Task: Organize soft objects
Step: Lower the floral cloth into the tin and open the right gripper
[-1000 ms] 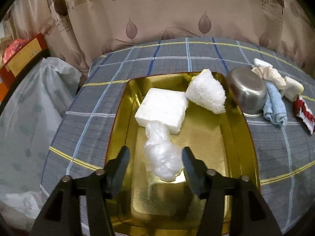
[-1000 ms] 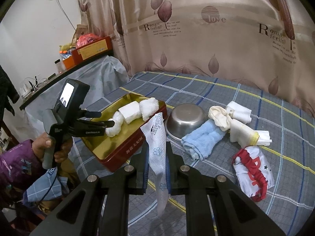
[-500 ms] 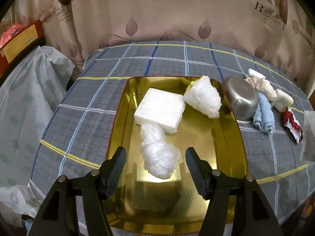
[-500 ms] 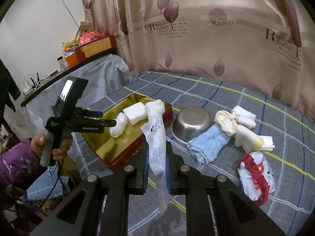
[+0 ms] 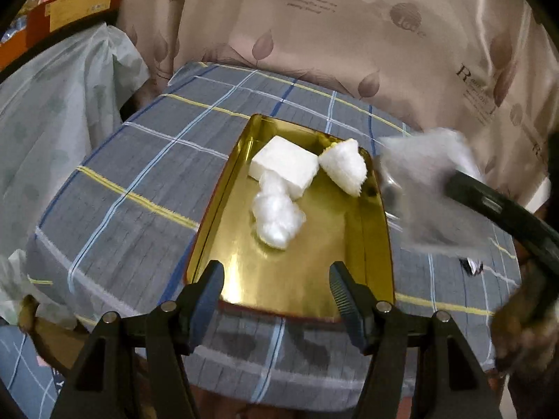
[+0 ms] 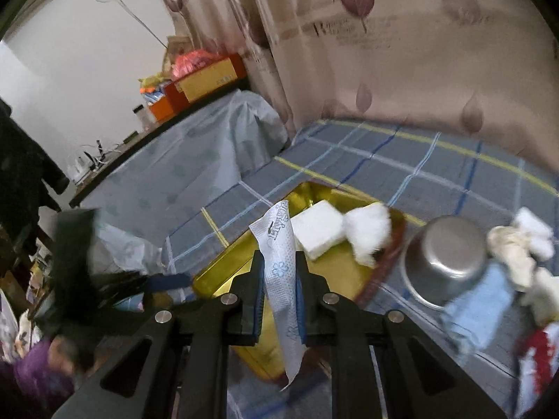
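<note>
Grey plaid tablecloth point(image 5: 139, 188) is carrying a gold rectangular metal tray point(image 5: 300, 272) with three white soft bits inside. Right gripper point(image 6: 278, 279) is pinching a white flower-print tissue packet point(image 6: 279, 258) over it, while left gripper point(image 5: 274, 291) is hanging wide open, empty.

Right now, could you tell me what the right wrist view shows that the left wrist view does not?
Only the right wrist view shows the steel bowl, the blue towel and the pale rolled cloths beside the tray, and the right gripper clamped on a printed tissue packet.

Only the left wrist view shows the left gripper open and empty, and the crumpled clear plastic in the tray.

Both show the gold tray, the white block and the fluffy white cloth.
</note>
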The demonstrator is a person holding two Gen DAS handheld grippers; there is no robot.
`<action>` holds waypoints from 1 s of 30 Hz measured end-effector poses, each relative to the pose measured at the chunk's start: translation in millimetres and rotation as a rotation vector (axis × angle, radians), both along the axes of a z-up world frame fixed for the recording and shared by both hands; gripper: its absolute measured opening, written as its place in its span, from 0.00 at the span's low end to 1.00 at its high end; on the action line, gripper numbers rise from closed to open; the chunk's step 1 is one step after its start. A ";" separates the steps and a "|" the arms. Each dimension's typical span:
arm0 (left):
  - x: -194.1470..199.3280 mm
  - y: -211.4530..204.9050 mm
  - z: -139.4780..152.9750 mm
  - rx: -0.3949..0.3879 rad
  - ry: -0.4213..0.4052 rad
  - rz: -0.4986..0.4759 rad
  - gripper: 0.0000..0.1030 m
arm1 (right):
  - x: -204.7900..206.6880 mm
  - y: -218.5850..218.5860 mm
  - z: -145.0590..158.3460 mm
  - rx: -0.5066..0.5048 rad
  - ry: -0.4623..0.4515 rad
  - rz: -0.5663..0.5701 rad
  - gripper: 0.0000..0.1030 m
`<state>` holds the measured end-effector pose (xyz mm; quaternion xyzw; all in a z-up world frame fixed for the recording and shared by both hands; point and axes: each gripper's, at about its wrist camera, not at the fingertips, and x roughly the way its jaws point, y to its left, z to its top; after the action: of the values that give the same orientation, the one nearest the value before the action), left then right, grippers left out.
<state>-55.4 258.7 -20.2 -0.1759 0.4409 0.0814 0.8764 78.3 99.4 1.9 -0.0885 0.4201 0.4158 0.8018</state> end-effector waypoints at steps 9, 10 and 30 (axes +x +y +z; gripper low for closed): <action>-27.8 -7.2 16.9 -0.036 -0.091 -0.013 0.62 | 23.3 52.7 -50.2 -0.178 -0.028 -0.027 0.16; -27.5 -4.1 17.5 -0.059 -0.100 -0.010 0.62 | 23.8 56.0 -54.1 -0.190 -0.031 -0.026 0.16; -57.1 10.4 26.4 -0.183 -0.321 0.155 0.62 | -11.9 -15.8 17.8 0.037 -0.215 -0.123 0.81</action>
<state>-112.5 269.1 6.2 -0.2990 0.2862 0.0789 0.9069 66.5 83.6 19.8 -0.0917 0.3288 0.3614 0.8677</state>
